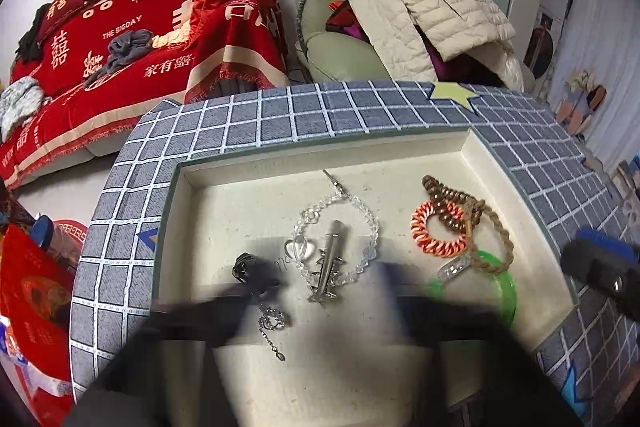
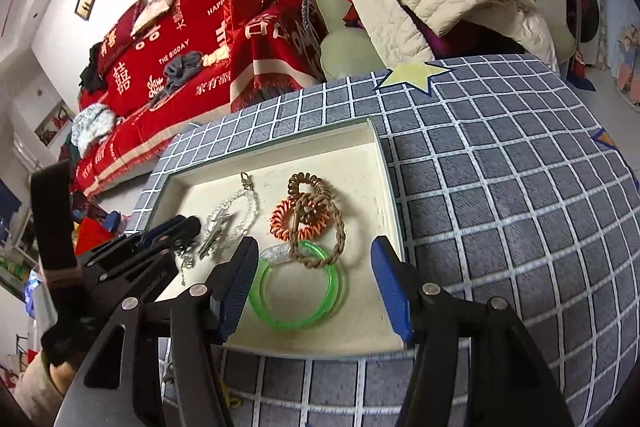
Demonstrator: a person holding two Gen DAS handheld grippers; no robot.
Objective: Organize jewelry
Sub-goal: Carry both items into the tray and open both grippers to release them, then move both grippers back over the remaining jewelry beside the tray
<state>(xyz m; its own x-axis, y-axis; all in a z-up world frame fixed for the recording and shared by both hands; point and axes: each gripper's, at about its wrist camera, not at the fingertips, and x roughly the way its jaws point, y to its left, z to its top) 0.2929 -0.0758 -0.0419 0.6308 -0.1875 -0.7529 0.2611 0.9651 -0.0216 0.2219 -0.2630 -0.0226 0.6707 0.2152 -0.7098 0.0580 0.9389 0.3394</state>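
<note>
two grippers hang over a shallow cream tray (image 2: 384,163) on a grey checked cushion (image 2: 500,187). the right gripper (image 2: 316,287) has its blue pads apart, empty, above a green bangle (image 2: 298,291). the left gripper (image 1: 320,291) is blurred in its own view, jaws spread wide with nothing between them. just past it lie a clear bead bracelet (image 1: 340,223) with a silver airplane charm (image 1: 328,267) and a thin chain (image 1: 272,323). coiled orange (image 2: 298,223) and brown hair ties (image 2: 306,187) sit beside the bangle.

One tray (image 2: 384,163), two spiral hair ties (image 2: 286,223).
</note>
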